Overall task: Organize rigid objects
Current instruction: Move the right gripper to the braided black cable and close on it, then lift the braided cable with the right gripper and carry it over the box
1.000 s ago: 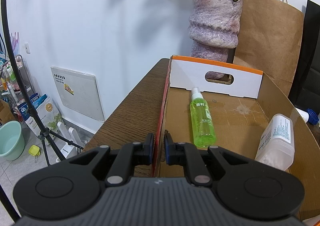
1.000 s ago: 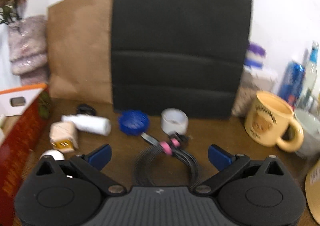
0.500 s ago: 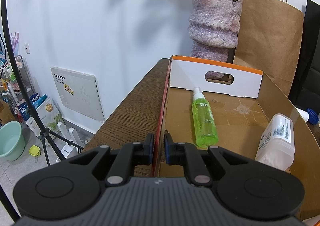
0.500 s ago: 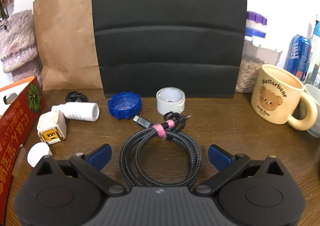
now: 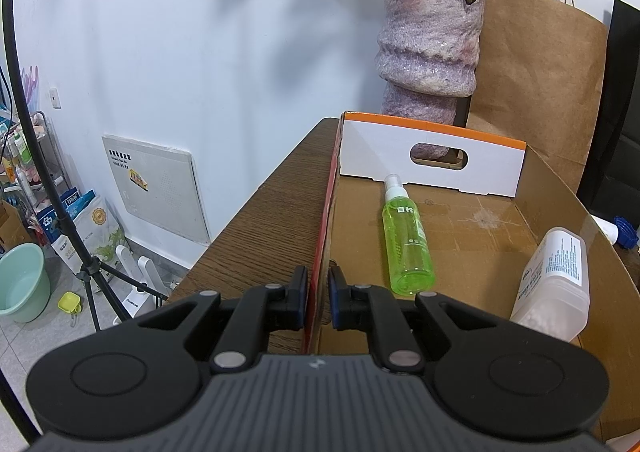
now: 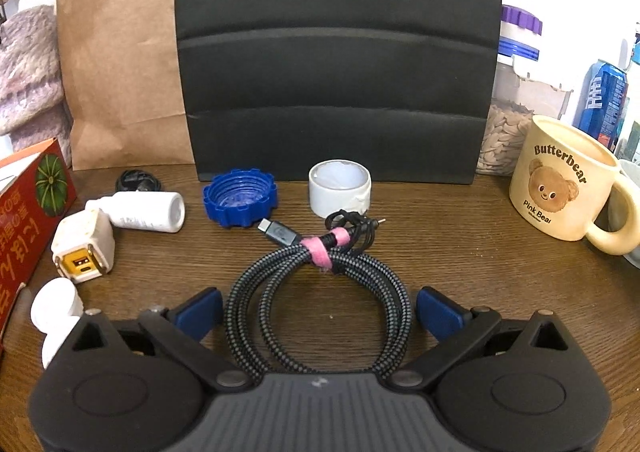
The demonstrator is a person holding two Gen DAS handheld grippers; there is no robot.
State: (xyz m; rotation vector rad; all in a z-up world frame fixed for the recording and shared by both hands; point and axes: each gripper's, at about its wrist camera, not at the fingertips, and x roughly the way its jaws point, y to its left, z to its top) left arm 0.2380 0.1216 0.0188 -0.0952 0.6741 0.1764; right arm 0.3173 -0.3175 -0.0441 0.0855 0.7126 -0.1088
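My left gripper (image 5: pixel 318 292) is shut on the left wall of the cardboard box (image 5: pixel 320 244). Inside the box lie a green spray bottle (image 5: pixel 406 242) and a white bottle (image 5: pixel 554 280). My right gripper (image 6: pixel 319 310) is open, its pads either side of a coiled braided cable (image 6: pixel 320 292) with a pink strap, on the wooden table. Beyond the cable lie a blue cap (image 6: pixel 239 198), a white tape roll (image 6: pixel 340 187), a small white bottle (image 6: pixel 144 210), a white charger cube (image 6: pixel 83 246) and a white earbud case (image 6: pixel 56 302).
A purple vase (image 5: pixel 430 47) and a brown paper bag (image 5: pixel 536 63) stand behind the box. A black chair back (image 6: pixel 336 55) rises behind the table. A Butterbear mug (image 6: pixel 568 183), a blue can (image 6: pixel 604 99) and a seed jar (image 6: pixel 508 111) stand at the right. The box's red side (image 6: pixel 28 219) shows at the left.
The right gripper view swung left and steadied, so the cable now sits centred between its open pads. The green bottle shifted slightly in the box. The left gripper still holds the wall.
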